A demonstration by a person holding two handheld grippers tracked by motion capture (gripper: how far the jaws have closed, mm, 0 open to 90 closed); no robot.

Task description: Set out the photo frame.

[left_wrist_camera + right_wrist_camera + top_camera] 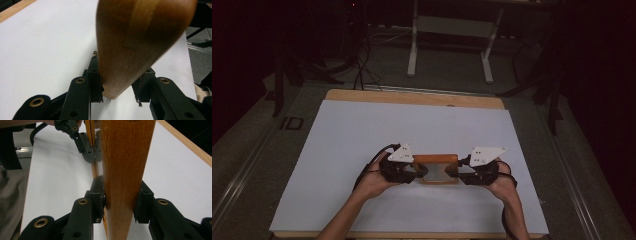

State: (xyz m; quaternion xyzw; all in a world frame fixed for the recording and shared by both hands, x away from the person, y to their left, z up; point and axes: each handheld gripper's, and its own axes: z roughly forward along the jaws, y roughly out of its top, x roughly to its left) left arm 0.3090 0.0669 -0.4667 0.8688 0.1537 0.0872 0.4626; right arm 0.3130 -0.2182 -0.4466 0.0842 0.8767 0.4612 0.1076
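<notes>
A: Status of item?

B: Wooden frame (435,168), orange-brown w/ a pale centre, sits near the front-middle of the white table cover (362,140), held between both tools. Can't tell if it's lifted or resting.

A: Jaws?

B: Left gripper (119,83) pinching the frame's left edge, pads tight on the wood both sides. Right gripper (119,202) same on the right edge. Neither spread.

A: Pose?

B: Forearms in from the bottom edge, hands level, tools facing each other across the frame.

A: Advice for this step?

B: Judgement only: keep both grips even & move hands together; uneven pull could twist or drop it.
</notes>
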